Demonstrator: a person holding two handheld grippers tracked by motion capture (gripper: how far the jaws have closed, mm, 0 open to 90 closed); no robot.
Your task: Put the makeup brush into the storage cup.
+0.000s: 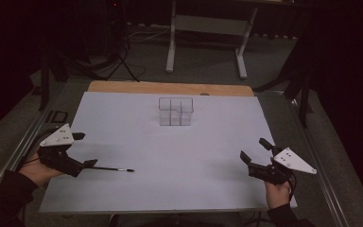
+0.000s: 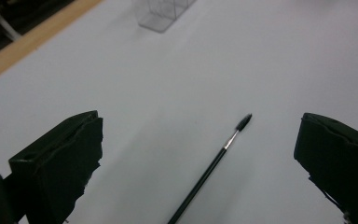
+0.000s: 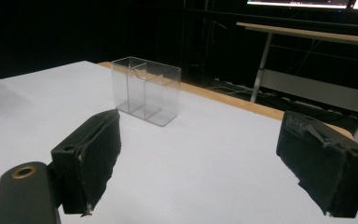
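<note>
Left gripper (image 1: 81, 149): jaws spread wide, nothing held, near left of white table (image 1: 208, 189). Thin black brush (image 1: 113, 169) lies flat on table just right of it, bristle tip pointing right; in left gripper view brush (image 2: 212, 169) lies between jaws, not touched. Right gripper (image 1: 255, 149): jaws spread wide, nothing held, near right. Clear divided container (image 1: 175, 111) upright at far centre, well apart from both grippers; compartments appear empty (image 3: 145, 91).

One clear divided box (image 1: 175, 111), one black brush (image 1: 113, 169) and two hand-held tools on one white sheet (image 1: 194, 156)
</note>
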